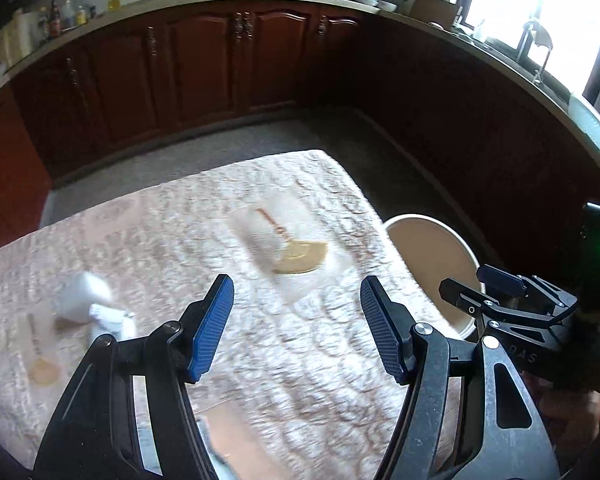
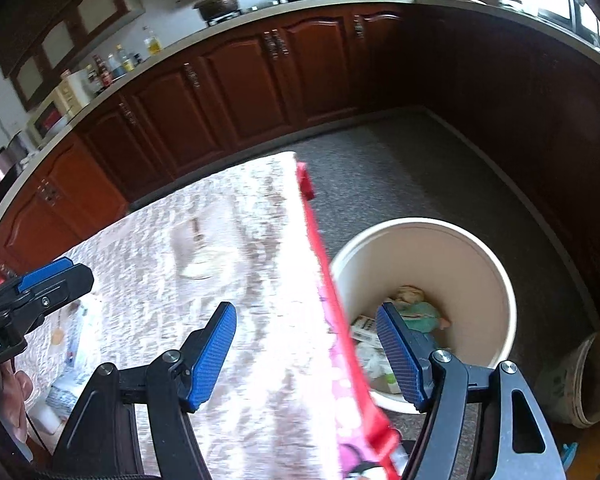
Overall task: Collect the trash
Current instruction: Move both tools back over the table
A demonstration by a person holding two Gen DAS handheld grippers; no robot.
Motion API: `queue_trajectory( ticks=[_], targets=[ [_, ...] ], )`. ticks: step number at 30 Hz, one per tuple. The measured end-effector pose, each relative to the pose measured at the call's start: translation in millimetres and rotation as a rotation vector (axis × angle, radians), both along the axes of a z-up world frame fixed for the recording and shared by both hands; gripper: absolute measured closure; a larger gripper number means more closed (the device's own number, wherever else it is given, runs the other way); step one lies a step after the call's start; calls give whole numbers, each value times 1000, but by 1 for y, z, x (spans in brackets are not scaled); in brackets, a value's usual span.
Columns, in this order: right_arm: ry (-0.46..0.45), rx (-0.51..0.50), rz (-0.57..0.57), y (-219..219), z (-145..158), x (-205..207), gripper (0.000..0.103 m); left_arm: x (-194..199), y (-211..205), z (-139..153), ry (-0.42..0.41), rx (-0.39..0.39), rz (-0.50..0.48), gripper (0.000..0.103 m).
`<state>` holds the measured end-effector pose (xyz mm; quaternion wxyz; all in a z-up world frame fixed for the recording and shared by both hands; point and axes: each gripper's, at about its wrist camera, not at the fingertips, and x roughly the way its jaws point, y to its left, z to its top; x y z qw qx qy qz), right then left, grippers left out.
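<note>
Left gripper (image 1: 297,328): blue-padded fingers spread, nothing between, above cream quilted table cover (image 1: 260,340). Right gripper (image 2: 306,354): fingers spread, empty, over table edge. Crumpled white paper trash (image 1: 90,304): on cover, left. White round plastic bin (image 2: 500,280): on floor beside table, holding scraps.

Blurred white trash (image 1: 86,300); tablecloth (image 1: 260,320)
</note>
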<state>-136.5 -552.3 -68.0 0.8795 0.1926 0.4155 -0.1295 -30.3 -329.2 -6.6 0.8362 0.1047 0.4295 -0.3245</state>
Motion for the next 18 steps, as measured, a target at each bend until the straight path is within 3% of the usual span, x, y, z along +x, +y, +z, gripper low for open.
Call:
queue_trajectory(
  ticks=[8, 18],
  targets=[
    [-14, -27, 102, 48, 8, 25, 32, 9, 48, 1, -27, 17, 80, 38],
    [-29, -93, 144, 84, 20, 35, 27, 20, 106, 0, 4, -38, 171, 38]
  ],
)
